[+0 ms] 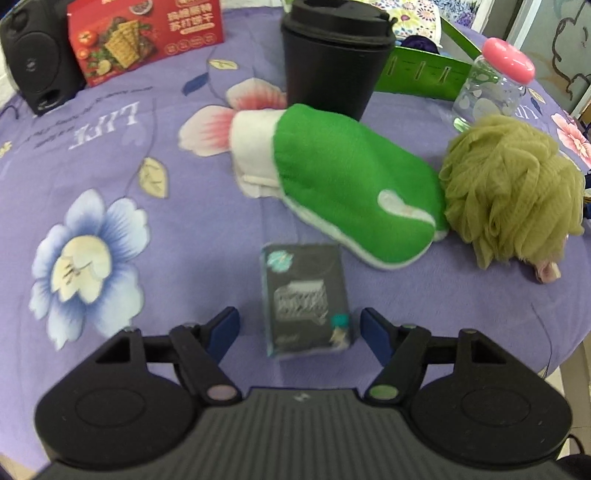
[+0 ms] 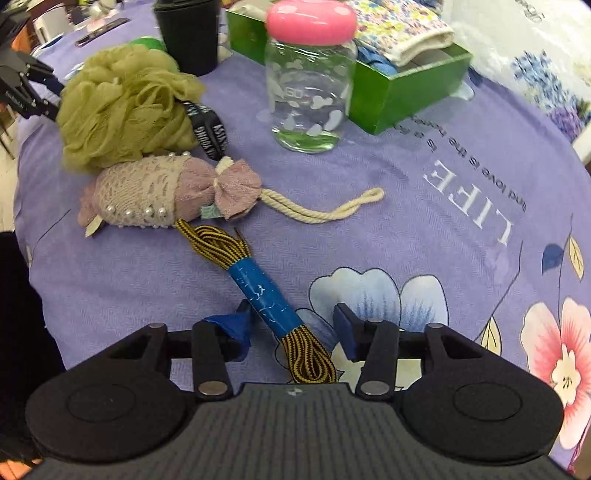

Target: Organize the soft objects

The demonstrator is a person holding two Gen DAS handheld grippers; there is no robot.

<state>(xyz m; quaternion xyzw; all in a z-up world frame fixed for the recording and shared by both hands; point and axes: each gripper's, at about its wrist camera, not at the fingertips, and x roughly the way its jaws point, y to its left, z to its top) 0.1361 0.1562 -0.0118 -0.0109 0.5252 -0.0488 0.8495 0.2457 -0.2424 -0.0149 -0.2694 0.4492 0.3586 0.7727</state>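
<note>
In the left wrist view my left gripper (image 1: 299, 332) is open, and a dark tissue pack (image 1: 306, 299) lies on the cloth between its fingers without touching the pads. Beyond it lie a green-and-white mitt (image 1: 343, 177) and an olive bath pouf (image 1: 509, 184). In the right wrist view my right gripper (image 2: 290, 326) is open around a yellow-and-black shoelace bundle (image 2: 266, 295) with a blue wrap, which lies slantwise on the cloth. The right pad stands apart from it. Farther off are a pink lace sachet (image 2: 147, 195), the pouf (image 2: 122, 103) and a black printed strap (image 2: 208, 129).
A green box (image 2: 406, 85) with floral cloth inside stands at the back, behind a pink-lidded glass jar (image 2: 310, 92). A black lidded cup (image 1: 328, 55), a red cracker box (image 1: 144, 33) and a black speaker (image 1: 33, 55) stand further back. A cream rope loop (image 2: 332, 206) trails from the sachet.
</note>
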